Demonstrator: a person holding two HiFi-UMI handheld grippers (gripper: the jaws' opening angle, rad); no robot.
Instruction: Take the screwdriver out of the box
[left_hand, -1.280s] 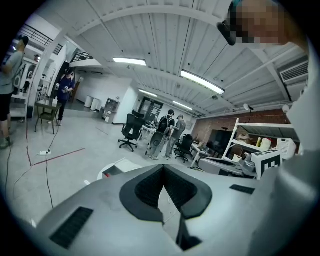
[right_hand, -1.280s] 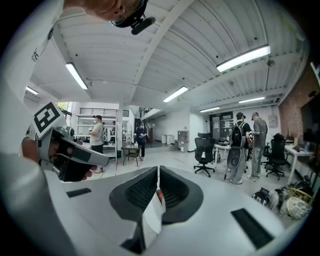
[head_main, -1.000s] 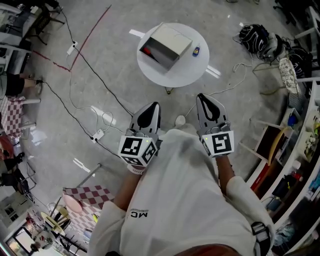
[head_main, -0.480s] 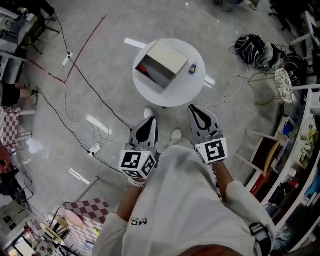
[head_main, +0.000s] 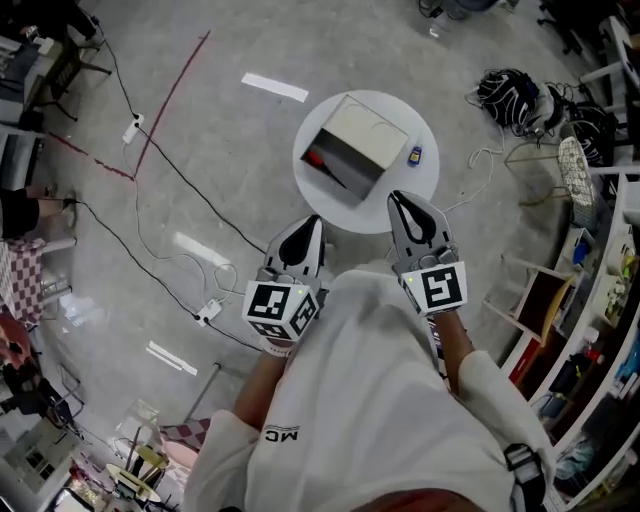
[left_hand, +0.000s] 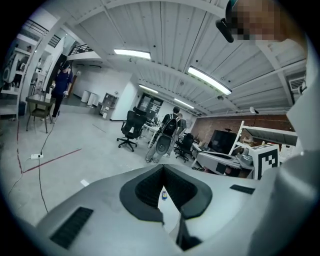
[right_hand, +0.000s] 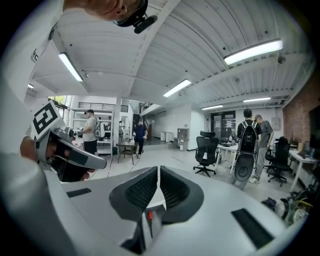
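In the head view a grey box (head_main: 365, 140) lies on a round white table (head_main: 335, 205), open side toward the left. The screwdriver's red handle (head_main: 316, 158) shows inside it. My left gripper (head_main: 316, 220) hangs at the table's near edge, shut and empty. My right gripper (head_main: 397, 196) reaches just over the near rim, also shut and empty. In the left gripper view the left gripper (left_hand: 161, 167) shows its jaws meeting at the tips. In the right gripper view the right gripper (right_hand: 158, 169) has only a slit between its jaws, and the red handle (right_hand: 149, 216) shows below them.
A small blue object (head_main: 414, 154) sits on the table right of the box. Black cables and a power strip (head_main: 210, 311) cross the floor at left. Bags (head_main: 515, 88) and shelving (head_main: 600, 300) line the right side. Office chairs (right_hand: 206, 150) and people stand farther off.
The table and box have come closer to both grippers and shifted right in the head view. Both grippers have moved forward together to the table's near edge, jaws unchanged.
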